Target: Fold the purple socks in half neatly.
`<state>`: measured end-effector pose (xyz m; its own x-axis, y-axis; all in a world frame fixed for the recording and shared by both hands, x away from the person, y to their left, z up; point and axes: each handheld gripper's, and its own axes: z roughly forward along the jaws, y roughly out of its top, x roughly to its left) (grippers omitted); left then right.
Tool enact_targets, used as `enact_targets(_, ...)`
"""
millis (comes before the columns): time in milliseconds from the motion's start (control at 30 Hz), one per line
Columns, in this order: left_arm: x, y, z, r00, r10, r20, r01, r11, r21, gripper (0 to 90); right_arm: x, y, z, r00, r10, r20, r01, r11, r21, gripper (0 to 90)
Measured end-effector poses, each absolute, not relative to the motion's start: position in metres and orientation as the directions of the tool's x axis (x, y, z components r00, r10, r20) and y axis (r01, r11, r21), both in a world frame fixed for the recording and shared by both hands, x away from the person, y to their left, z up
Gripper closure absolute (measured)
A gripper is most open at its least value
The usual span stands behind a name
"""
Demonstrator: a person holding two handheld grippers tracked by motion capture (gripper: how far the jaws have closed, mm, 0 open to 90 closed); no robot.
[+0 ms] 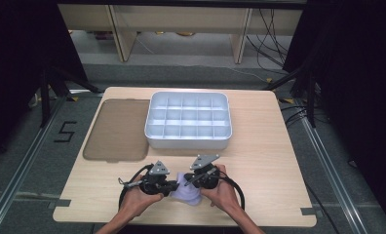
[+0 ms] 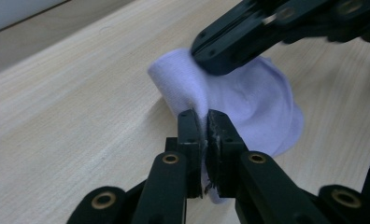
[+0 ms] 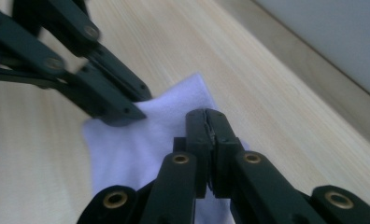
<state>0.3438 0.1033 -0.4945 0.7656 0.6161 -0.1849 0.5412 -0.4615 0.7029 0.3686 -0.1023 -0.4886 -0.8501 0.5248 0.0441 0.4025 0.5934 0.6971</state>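
Partly hidden by both grippers' jaws, lilac cloth lies bunched.

Pale lilac cloth of plain weave, held between black grippers, left and right, each topped by a grey plate; light wood-grain table; pale grey-white compartment tray; translucent brown-grey lid; black digit on the grey floor.

cloth: soft lilac knit | table: matt pale wood
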Motion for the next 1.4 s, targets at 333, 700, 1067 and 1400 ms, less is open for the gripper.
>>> enact_targets(333, 0.341, 0.104, -0.489, 0.763, 0.626, -0.157, 0.523, -0.457, 0.72, 84.7, 0.379, -0.094, -0.498, -0.851, 0.522, 0.057, 0.419, 0.608, 0.674, 90.0)
enact_targets(700, 0.342, 0.107, -0.486, 0.77, 0.623, -0.135, 0.506, -0.469, 0.723, 84.6, 0.345, -0.098, -0.485, -0.892, 0.439, 0.106, 0.379, 0.601, 0.703, 89.8)
enact_targets(1067, 0.341, 0.106, -0.486, 0.77, 0.624, -0.13, 0.504, -0.471, 0.724, 84.6, 0.342, -0.086, -0.498, -0.907, 0.407, 0.109, 0.369, 0.64, 0.674, 89.5)
enact_targets(1400, 0.339, 0.103, -0.483, 0.778, 0.618, -0.108, 0.487, -0.486, 0.726, 84.6, 0.367, -0.121, -0.49, -0.842, 0.534, 0.07, 0.432, 0.593, 0.68, 89.5)
